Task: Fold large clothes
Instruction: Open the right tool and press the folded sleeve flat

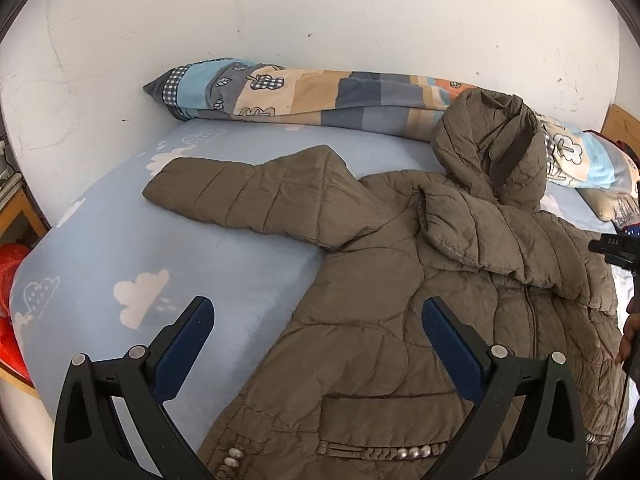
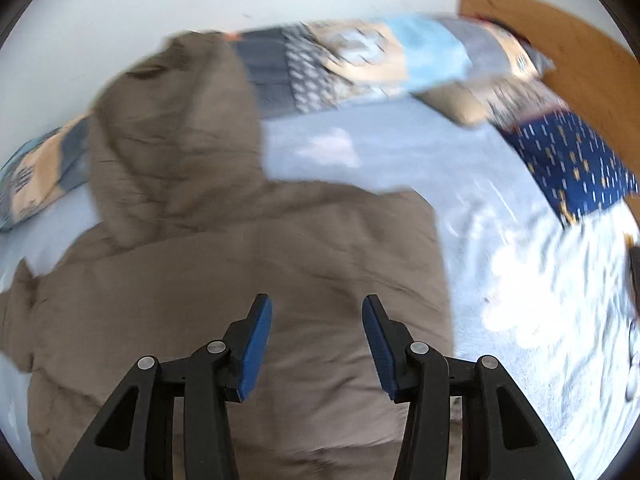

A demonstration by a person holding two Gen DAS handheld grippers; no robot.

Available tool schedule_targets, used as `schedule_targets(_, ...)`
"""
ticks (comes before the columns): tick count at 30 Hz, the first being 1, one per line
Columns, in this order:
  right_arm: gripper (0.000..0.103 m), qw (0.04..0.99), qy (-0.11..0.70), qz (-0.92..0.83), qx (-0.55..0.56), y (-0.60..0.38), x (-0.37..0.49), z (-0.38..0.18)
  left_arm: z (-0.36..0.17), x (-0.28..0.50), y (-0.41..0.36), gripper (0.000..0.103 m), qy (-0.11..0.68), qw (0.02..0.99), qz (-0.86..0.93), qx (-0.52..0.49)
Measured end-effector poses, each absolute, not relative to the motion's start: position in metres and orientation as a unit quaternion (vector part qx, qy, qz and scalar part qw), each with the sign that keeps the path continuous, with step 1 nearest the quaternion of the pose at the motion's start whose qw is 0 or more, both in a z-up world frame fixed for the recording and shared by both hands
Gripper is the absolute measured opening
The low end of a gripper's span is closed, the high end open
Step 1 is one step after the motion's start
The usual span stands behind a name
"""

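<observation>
Your left gripper [image 1: 318,332] hangs with its blue-padded fingers spread wide and empty over the lower left side of the brown quilted hooded coat [image 1: 420,280]. Your right gripper [image 2: 317,344], also parted and holding nothing, hovers above the coat's right half; that view is blurred. The coat lies flat on the light blue cloud-print bed sheet [image 1: 120,264], long axis running from the near edge toward the wall, hood resting against the patchwork rolled quilt [image 1: 304,96], one sleeve stretched out leftward.

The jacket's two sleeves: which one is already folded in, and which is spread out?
On the brown puffer jacket, the sleeve reaching toward the bed's left side lies spread flat. The other sleeve is folded across the chest, below the hood.
</observation>
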State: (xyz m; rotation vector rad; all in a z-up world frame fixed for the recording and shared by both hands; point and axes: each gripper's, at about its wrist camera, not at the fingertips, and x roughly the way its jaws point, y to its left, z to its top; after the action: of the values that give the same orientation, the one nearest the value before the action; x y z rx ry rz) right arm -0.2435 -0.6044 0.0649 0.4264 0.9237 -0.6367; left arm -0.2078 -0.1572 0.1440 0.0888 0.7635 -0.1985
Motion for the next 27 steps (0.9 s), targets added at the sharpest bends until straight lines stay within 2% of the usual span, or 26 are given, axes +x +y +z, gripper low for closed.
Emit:
schedule_targets(3, 0.055, 0.805, 0.469, -0.284, 0.225, -0.614, -0.242, 0.036, 0.142, -0.208, -0.164, 0.103, 0.373, 0.921, -0.101, 0.050)
schedule_targets(6, 0.060, 0.804, 0.490, -0.277, 0.192, -0.605, -0.236, 0.027, 0.140, -0.209, -0.170, 0.103, 0.374, 0.920, -0.106, 0.053)
schedule_targets(8, 0.060, 0.802, 0.496, -0.278, 0.185, -0.601, -0.236, 0.033, 0.139, -0.210, -0.172, 0.103, 0.376, 0.919, -0.108, 0.055)
schedule_targets(11, 0.060, 0.824, 0.462, -0.265, 0.194, -0.584, -0.245, 0.059, 0.139, -0.211, -0.172, 0.103, 0.377, 0.918, -0.112, 0.058)
schedule_targets(15, 0.073, 0.848, 0.446, -0.238, 0.156, -0.540, -0.247, 0.077, 0.141, -0.212, -0.171, 0.103, 0.374, 0.919, -0.110, 0.060)
schedule_targets(20, 0.074, 0.818, 0.517, -0.213, 0.134, -0.514, -0.232, 0.044, 0.143, -0.213, -0.170, 0.103, 0.375, 0.919, -0.110, 0.059)
schedule_targets(27, 0.075, 0.869, 0.430, -0.167, 0.177, -0.459, -0.294, 0.120, 0.144, -0.206, -0.154, 0.103, 0.381, 0.918, -0.104, 0.045)
